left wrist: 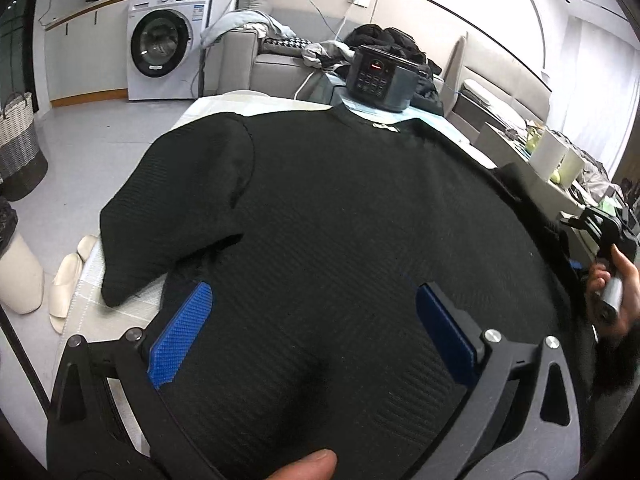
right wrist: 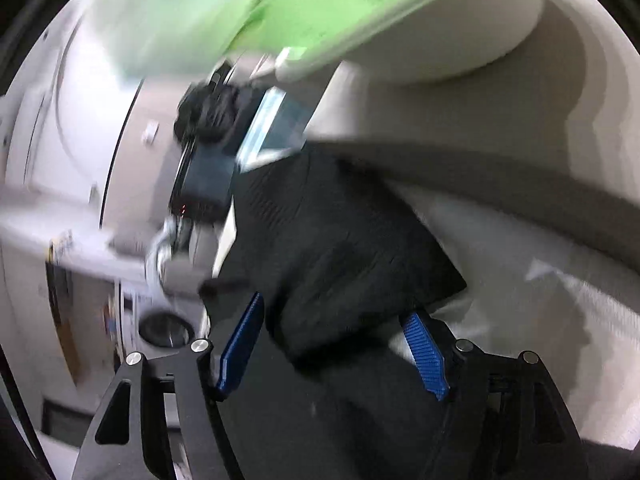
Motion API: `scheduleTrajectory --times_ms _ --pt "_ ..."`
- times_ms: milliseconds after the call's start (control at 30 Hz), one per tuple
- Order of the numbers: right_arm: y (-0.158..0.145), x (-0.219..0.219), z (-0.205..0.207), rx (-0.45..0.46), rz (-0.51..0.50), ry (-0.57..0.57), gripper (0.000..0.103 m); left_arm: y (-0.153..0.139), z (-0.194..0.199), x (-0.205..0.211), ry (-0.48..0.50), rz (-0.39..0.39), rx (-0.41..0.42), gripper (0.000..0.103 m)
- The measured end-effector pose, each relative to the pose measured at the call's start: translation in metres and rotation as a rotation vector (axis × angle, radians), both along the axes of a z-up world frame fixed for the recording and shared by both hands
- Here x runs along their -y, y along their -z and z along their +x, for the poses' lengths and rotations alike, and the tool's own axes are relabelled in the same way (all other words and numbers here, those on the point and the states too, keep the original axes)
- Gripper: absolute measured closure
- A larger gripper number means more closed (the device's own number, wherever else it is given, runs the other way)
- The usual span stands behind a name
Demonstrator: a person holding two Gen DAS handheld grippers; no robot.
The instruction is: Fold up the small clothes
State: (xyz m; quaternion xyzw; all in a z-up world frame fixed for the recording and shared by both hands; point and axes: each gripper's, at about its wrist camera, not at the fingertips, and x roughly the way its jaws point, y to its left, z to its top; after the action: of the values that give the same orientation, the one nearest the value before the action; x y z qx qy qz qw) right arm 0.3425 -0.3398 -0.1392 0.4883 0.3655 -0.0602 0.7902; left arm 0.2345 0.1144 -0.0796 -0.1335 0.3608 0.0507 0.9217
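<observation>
**Folding Entry: Black Knit Top, Spread and Awaiting First Fold**

Cataloguing what we have: one black ribbed top (left wrist: 340, 216), lying flat on the pale padded table (left wrist: 120, 300), neckline (left wrist: 376, 120) at the far end near a dark keypad appliance (left wrist: 380, 80), its left short sleeve (left wrist: 176, 208) folded in over the body edge.

Left gripper (left wrist: 316, 332): jaws spread wide, blue pads (left wrist: 180, 336) either side of the lower body of the garment, gripping nothing. We judge it hovers over or rests lightly on the hem area (contact cannot be confirmed).

Right gripper (right wrist: 336, 348): jaws likewise wide apart, nothing clamped; its view is heavily blurred, showing the top's right sleeve (right wrist: 340, 240) just ahead of the pads. In the left view we see the right hand (left wrist: 612, 280) on its handle at the garment's right edge.

Step in hand, as we judge it: taking hold of the right side to fold it inward, matching the left.

Handling notes:
- We want the right pads to pinch a single edge of fabric at the sleeve or side seam, not a bunched layer.
- The left gripper serves best pinning or steadying the hem, so the knit (stretchy, prone to dragging) does not slide.
- We carry the fold over low and level, laying it parallel to the centre line.
- Keep clear of the green packet (right wrist: 248, 4) and clutter at the right.
</observation>
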Motion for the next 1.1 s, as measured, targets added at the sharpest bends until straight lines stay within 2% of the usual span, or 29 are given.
scheduleTrajectory --times_ms 67,100,133,167,300,367,400,500,567,600,633,700,733,800,867,933,1000,1033,1067,1100 --pt "-0.003 -0.004 0.008 -0.034 -0.098 0.009 0.067 0.002 0.001 0.003 0.012 -0.007 -0.001 0.002" --pt "-0.004 -0.009 0.015 -0.049 -0.145 -0.027 0.072 0.003 0.002 0.004 0.018 -0.011 -0.002 0.002" --pt "-0.005 -0.014 0.020 -0.056 -0.180 -0.067 0.085 0.005 0.002 0.006 0.027 -0.014 -0.005 0.002" --pt "-0.010 -0.023 0.024 -0.054 -0.234 -0.115 0.092 0.006 0.003 0.008 0.035 -0.012 -0.009 0.002" --pt "-0.046 -0.053 0.026 0.008 -0.537 -0.243 0.096 0.008 0.002 0.015 0.057 0.000 -0.009 0.002" --pt "-0.062 -0.067 0.021 0.050 -0.653 -0.289 0.096 0.009 0.002 0.015 0.061 -0.003 -0.009 0.002" --pt "-0.076 -0.080 0.019 0.086 -0.761 -0.334 0.096 0.009 0.001 0.015 0.062 -0.005 -0.009 0.002" --pt "-0.101 -0.109 0.011 0.224 -0.981 -0.413 0.096 0.009 0.000 0.015 0.064 -0.005 -0.005 0.002" --pt "-0.114 -0.142 0.005 0.346 -1.124 -0.518 0.096 0.008 -0.001 0.015 0.065 -0.003 0.001 0.002" --pt "-0.118 -0.157 0.002 0.402 -1.157 -0.597 0.096 0.008 -0.002 0.015 0.066 -0.003 -0.001 0.002" --pt "-0.120 -0.177 -0.004 0.470 -1.178 -0.728 0.096 0.008 -0.002 0.015 0.067 -0.003 -0.001 0.002" --pt "-0.112 -0.213 -0.017 0.527 -1.190 -1.000 0.095 0.006 -0.003 0.016 0.070 0.000 0.003 0.002" --pt "-0.100 -0.231 -0.023 0.496 -1.180 -1.164 0.088 0.006 -0.003 0.017 0.072 0.003 0.004 0.002" --pt "-0.069 -0.253 -0.035 0.399 -1.144 -1.370 0.084 0.004 -0.007 0.016 0.076 0.005 0.008 0.002" --pt "-0.052 -0.255 -0.046 0.360 -1.108 -1.414 0.084 0.001 -0.010 0.015 0.075 0.007 0.015 0.002" --pt "-0.049 -0.240 -0.050 0.345 -1.009 -1.383 0.080 -0.001 -0.012 0.013 0.068 0.007 0.020 0.002" --pt "-0.056 -0.219 -0.045 0.337 -0.911 -1.294 0.074 -0.002 -0.012 0.010 0.062 0.000 0.019 0.002" --pt "-0.062 -0.206 -0.039 0.335 -0.878 -1.221 0.067 -0.002 -0.013 0.009 0.059 -0.004 0.019 0.002" --pt "-0.068 -0.195 -0.032 0.329 -0.858 -1.142 0.061 -0.002 -0.013 0.008 0.056 -0.009 0.017 0.002" --pt "-0.072 -0.188 -0.025 0.322 -0.851 -1.086 0.060 -0.002 -0.012 0.008 0.055 -0.013 0.016 0.002"
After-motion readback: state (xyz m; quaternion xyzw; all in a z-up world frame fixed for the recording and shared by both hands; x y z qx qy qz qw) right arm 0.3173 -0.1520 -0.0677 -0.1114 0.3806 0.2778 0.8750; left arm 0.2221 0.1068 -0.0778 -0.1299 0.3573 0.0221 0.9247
